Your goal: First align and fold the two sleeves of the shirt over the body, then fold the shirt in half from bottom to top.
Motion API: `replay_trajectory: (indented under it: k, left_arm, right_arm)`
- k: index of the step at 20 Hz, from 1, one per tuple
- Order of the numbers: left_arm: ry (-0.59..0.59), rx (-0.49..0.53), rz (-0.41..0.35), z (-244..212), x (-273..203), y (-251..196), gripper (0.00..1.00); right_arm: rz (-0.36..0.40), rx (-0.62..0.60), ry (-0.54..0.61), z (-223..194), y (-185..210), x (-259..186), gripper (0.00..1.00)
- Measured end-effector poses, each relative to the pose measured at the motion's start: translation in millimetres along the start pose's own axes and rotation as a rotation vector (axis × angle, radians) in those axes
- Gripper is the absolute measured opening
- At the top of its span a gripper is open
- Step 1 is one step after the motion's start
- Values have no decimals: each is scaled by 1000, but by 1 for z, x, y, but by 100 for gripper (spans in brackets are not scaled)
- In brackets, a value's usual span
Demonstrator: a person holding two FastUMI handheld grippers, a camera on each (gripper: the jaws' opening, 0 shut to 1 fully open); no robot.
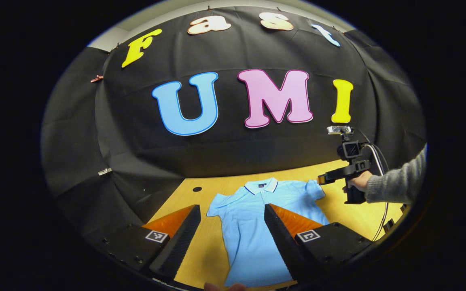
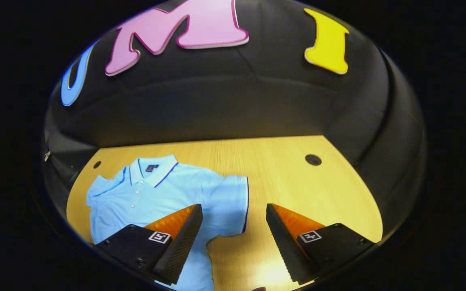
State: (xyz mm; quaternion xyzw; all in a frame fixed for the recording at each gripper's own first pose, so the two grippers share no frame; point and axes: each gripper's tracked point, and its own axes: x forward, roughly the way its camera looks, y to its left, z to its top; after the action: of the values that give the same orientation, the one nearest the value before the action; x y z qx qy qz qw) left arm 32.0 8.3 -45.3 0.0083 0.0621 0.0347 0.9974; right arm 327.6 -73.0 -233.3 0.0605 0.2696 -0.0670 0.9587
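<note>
A black cloth wall backs a pale wooden table; on it the light blue polo shirt lies flat, face up, collar toward the wall, both short sleeves spread out; no fold is made, so all is left to do; the left gripper and right gripper hover above it, fingers spread, holding nothing.

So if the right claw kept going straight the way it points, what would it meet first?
Probably the shirt's sleeve, lying flat between its open fingers; past that, bare table. Depth is hard to judge.
</note>
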Motion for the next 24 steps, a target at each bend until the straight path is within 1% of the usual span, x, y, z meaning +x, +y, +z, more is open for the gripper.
replay_trajectory:
  k: [2, 4, 8, 9, 10, 11, 13, 14, 15, 16, 17, 18, 19, 21, 24]
  left_arm:
    - [14, 3, 13, -3, 0, 2, 100]
    - [21, 2, 24, -5, 1, 2, 100]
    - [36, 1, 36, -10, 2, 5, 100]
    - [42, -1, 39, -13, 3, 7, 100]
    - [46, -2, 43, -15, 3, 9, 100]
    - [51, -4, 47, -17, 3, 10, 100]
    - [55, -7, 52, -20, 2, 14, 100]
    - [55, -9, 54, -21, 2, 16, 100]
    - [57, -12, 57, -22, 3, 18, 100]
    - [58, -14, 58, -22, 3, 20, 100]
    - [59, -17, 58, -23, 4, 21, 100]
    - [59, -18, 59, -24, 4, 23, 100]
    - [57, -21, 59, -25, 3, 25, 100]
    - [56, -27, 57, -27, 3, 29, 100]
    - [55, -34, 56, -30, 1, 36, 100]
  right_arm:
    - [-17, 8, 43, -13, -3, 24, 98]
    - [-32, 15, 74, -22, -6, 39, 98]
    - [-48, 5, 119, -37, -12, 54, 98]
    - [-43, 2, 137, -41, -11, 54, 97]
    - [-45, 2, 118, -38, -11, 57, 95]
    - [-38, 6, 129, -41, -8, 58, 93]
    - [-34, 8, 124, -39, -6, 57, 81]
    - [-43, 10, 120, -39, -5, 58, 67]
    - [-35, 14, 121, -39, -2, 59, 60]
    - [-34, 18, 125, -40, -1, 57, 56]
    - [-34, 12, 126, -39, 1, 56, 24]
    - [-20, 9, 119, -37, 2, 55, 29]
    - [-25, 15, 116, -37, 3, 55, 9]
    - [-21, 22, 120, -36, 5, 56, 5]
    - [-13, 29, 96, -27, 8, 48, 5]
